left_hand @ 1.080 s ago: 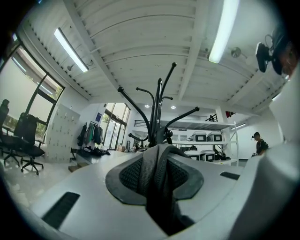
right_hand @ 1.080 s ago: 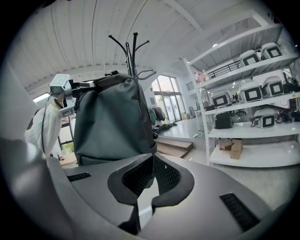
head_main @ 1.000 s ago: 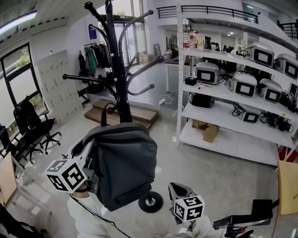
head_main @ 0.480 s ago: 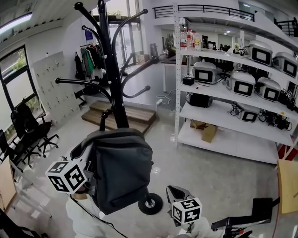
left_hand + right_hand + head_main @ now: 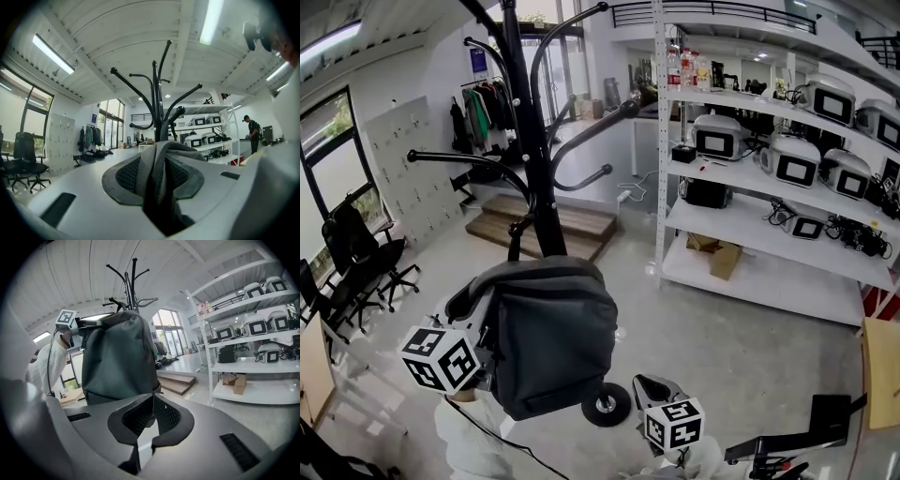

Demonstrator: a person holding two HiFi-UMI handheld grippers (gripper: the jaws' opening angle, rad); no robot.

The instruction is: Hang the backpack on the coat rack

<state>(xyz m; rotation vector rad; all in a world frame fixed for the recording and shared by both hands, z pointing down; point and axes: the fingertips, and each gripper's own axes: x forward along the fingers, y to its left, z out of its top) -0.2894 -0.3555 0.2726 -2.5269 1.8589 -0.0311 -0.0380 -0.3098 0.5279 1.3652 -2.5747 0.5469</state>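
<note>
Your left gripper [image 5: 157, 157] is clamped on the backpack's webbing strap [image 5: 154, 187]: in the left gripper view the grey mesh band runs up between the 2 pads and fills the gap between them, so the jaws stand only as far apart as the strap's thickness. In the head view the dark grey backpack [image 5: 553, 337] hangs in the air at lower centre-left, just right of your left marker cube [image 5: 441, 358], and it covers the lower part of the black coat rack [image 5: 534, 159]. The rack's pole rises from behind the bag to the top edge of the frame, its curved arms spread left and right above the bag, and none of them carries the backpack. The rack's round base [image 5: 607, 405] shows just below the bag's lower right corner. Your right gripper [image 5: 152, 399] has its 2 pads closed together at the tips with nothing between them. In the head view it sits low at bottom centre, right of the bag and apart from it, and its own view looks at the backpack's side from nearby. White shelving [image 5: 750, 202] loaded with grey units fills the right half of the head view, and black office chairs [image 5: 366, 253] stand at the left edge.
</note>
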